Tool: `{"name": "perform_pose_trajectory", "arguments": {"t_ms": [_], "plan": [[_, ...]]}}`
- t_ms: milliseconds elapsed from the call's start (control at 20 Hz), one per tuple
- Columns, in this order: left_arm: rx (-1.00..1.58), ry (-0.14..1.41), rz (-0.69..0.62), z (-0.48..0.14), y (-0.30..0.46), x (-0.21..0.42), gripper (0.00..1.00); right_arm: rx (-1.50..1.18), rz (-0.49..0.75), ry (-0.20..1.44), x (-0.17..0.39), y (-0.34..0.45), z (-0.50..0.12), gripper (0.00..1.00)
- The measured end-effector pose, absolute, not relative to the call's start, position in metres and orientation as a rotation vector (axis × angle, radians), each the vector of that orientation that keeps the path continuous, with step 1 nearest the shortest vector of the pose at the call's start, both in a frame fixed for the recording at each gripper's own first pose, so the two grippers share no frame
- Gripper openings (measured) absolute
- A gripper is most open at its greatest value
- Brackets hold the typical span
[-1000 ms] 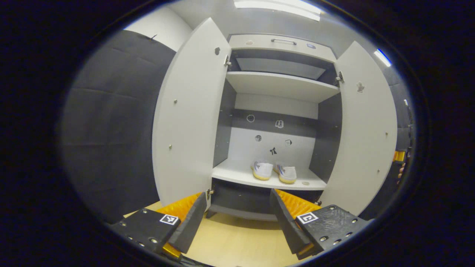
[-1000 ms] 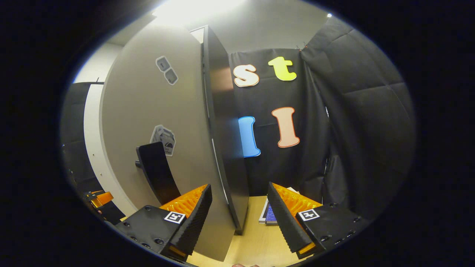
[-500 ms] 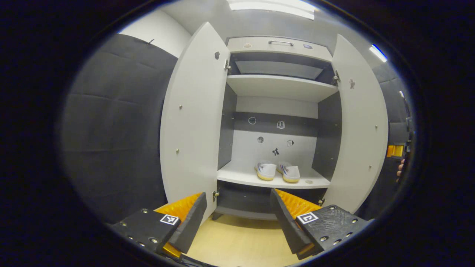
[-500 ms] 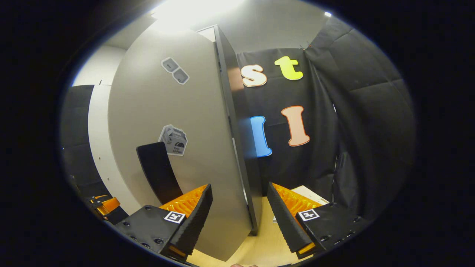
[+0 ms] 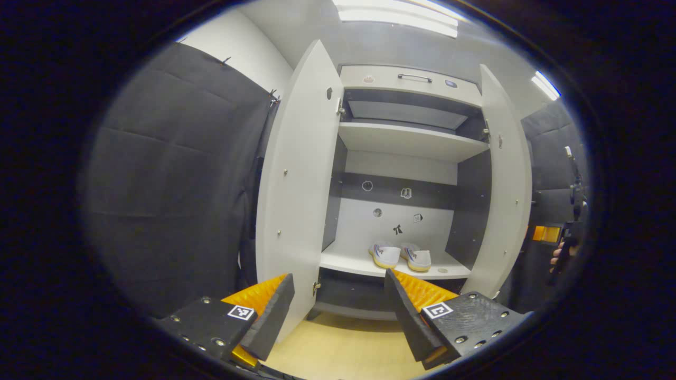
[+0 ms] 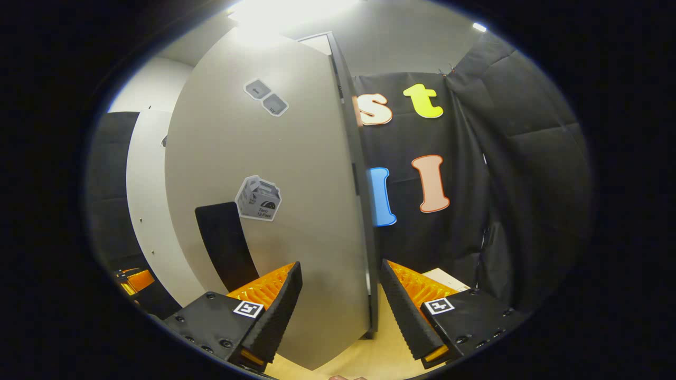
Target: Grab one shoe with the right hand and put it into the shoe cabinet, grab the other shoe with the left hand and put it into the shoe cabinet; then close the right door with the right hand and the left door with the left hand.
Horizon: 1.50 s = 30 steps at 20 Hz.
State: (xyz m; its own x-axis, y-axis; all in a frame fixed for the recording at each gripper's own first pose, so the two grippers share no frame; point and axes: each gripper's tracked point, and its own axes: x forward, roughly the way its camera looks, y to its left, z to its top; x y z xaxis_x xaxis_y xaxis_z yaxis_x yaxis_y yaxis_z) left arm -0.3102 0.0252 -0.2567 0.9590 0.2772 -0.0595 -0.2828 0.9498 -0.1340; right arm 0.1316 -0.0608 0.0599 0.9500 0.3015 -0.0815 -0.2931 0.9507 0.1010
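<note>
The right gripper [image 6: 338,311], fingers apart, straddles the free edge of the smooth, flat right door [image 6: 274,211], which has swung further shut. Beyond the left gripper [image 5: 338,311], likewise spread and empty, both rounded white shoes [image 5: 401,256] sit side by side on the shoe cabinet's [image 5: 406,142] lower shelf, right of the open left door [image 5: 296,200].

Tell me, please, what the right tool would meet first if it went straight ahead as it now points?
Probably the right door: its edge stands between the open fingers of the right tool, though depth is hard to judge.
</note>
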Motion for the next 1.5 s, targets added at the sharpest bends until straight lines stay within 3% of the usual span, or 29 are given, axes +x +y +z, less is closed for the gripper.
{"name": "perform_pose_trajectory", "arguments": {"t_ms": [300,700,1100,1500], "plan": [[-0.126,0.065,0.348,-0.259,0.075,-0.34,0.99,0.156,0.318,0.121,0.165,-0.001,0.059,0.96],[-0.101,0.088,0.433,-0.255,0.184,-0.354,0.98,0.09,0.148,0.146,0.159,-0.007,0.06,0.98],[-0.037,0.054,0.453,-0.249,0.286,-0.326,0.98,0.092,0.01,0.091,0.132,-0.012,0.067,0.98],[-0.084,0.005,0.263,-0.228,0.306,-0.265,1.0,0.066,-0.076,0.073,0.094,-0.012,0.058,0.98]]}}
